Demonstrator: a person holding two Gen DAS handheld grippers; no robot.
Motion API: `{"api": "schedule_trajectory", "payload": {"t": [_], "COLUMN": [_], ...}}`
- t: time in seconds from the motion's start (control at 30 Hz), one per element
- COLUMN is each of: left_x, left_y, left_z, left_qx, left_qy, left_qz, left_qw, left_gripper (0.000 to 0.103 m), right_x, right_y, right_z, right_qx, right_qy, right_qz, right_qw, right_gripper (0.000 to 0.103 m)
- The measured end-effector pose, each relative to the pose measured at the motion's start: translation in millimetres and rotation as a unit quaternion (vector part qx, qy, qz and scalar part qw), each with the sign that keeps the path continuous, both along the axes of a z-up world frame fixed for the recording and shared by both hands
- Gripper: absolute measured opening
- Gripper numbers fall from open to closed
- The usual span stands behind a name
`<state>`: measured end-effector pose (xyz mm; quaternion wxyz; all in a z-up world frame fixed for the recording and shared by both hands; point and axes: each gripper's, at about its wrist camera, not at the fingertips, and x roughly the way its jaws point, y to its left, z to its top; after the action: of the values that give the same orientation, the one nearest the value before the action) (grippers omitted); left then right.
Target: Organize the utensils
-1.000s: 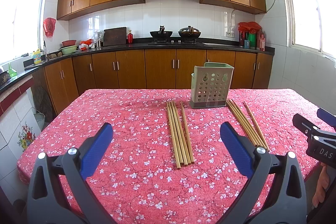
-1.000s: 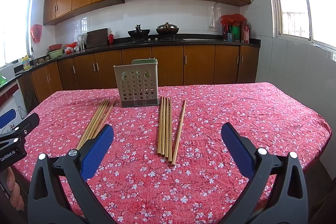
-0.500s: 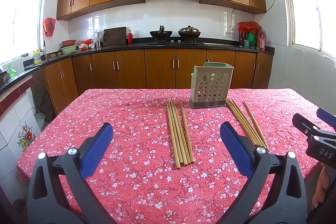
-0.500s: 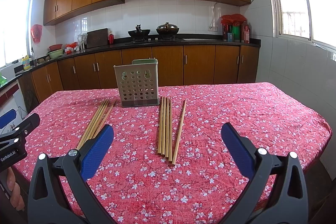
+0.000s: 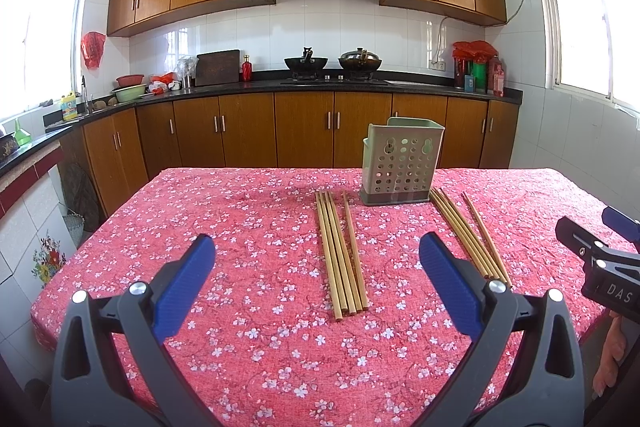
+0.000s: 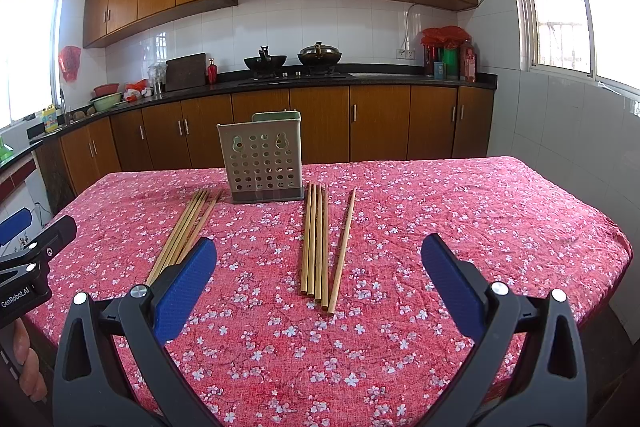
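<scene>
The left hand-held gripper [image 5: 316, 267] hovers above the near edge of the table [image 5: 224, 211], its 2 blue-padded fingers [image 5: 186, 279] spread wide with nothing between them. The right hand-held gripper [image 6: 318, 269] hangs beside it over the same edge, its fingers [image 6: 448, 279] likewise spread wide and holding nothing; from the left wrist view its black body shows at the far right of the frame [image 5: 600, 263]. A red cloth printed with small white blossoms covers the table. Toward the far side stands a pale green perforated utensil holder [image 5: 402, 163], upright on a darker base. Just left of it, seen from the left wrist, lies 1 bundle of wooden chopsticks [image 5: 340, 251]: 4 pressed side by side and a 5th just beside them on the right, all flat on the cloth and running from near the holder's base toward the camera. On the other side of the holder lies a second bundle of chopsticks [image 6: 318, 239], 4 together with a single stick slanting a little apart on the outer side; the left gripper's right finger hides their near ends in the left wrist view. Both bundles lie outside the holder, whose inside cannot be seen. Behind the table, brown cabinets [image 5: 304, 131] run under a dark countertop carrying 2 woks [image 5: 306, 63].
</scene>
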<state>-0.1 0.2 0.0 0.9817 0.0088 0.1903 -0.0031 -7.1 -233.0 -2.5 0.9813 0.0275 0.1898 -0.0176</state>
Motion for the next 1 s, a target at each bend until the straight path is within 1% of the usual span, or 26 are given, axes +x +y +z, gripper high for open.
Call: {"api": "schedule_trajectory", "payload": {"t": [1.0], "left_x": [-0.1], "left_y": [2.3], "left_z": [1.4], "left_qx": [0.0], "left_qy": [0.002], "left_qz": [0.0], "left_qw": [1.0], "left_gripper": [0.099], "right_x": [2.1], "right_y": [-0.5], "right_z": [-0.7], "right_qx": [0.0], "right_qy": [0.002], "right_qz": [0.0], "right_qw": [1.0], "right_gripper": [0.101]}}
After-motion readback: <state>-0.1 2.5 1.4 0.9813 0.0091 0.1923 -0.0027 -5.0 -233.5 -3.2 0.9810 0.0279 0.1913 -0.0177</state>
